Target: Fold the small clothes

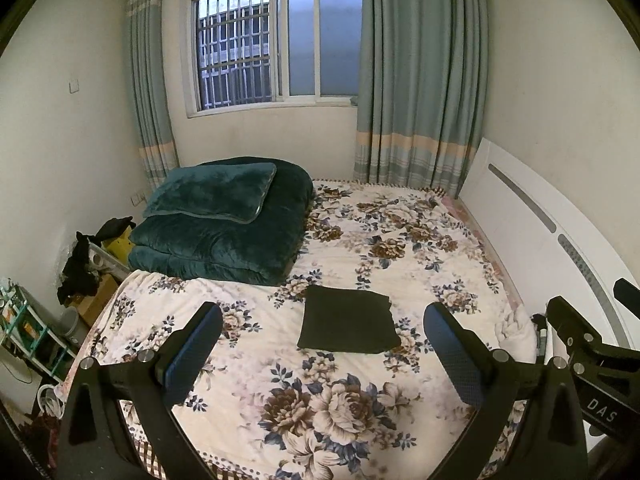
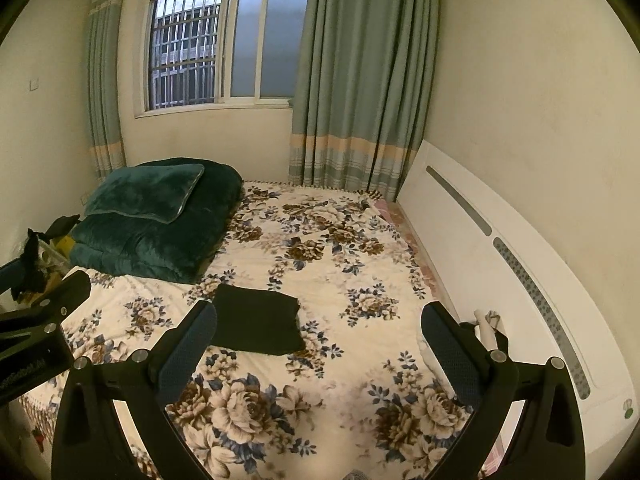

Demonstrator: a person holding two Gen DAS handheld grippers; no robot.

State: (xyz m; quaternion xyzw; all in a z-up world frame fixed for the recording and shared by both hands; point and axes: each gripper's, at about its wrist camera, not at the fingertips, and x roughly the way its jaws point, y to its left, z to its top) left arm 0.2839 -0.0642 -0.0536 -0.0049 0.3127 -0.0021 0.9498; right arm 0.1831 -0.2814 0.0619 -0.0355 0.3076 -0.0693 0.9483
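Note:
A dark folded garment (image 1: 347,319) lies flat as a neat rectangle on the floral bedspread (image 1: 408,240). It also shows in the right wrist view (image 2: 258,325). My left gripper (image 1: 323,316) is open and empty, held above the bed in front of the garment, apart from it. My right gripper (image 2: 319,316) is open and empty, with the garment just beyond its left finger (image 2: 188,352). The right gripper's body shows at the right edge of the left wrist view (image 1: 592,344).
A folded dark green quilt with a pillow (image 1: 224,220) lies at the bed's far left. A white headboard (image 2: 500,272) runs along the right side. Curtains (image 1: 420,80) and a window are behind. Clutter and shelves (image 1: 36,320) stand left of the bed.

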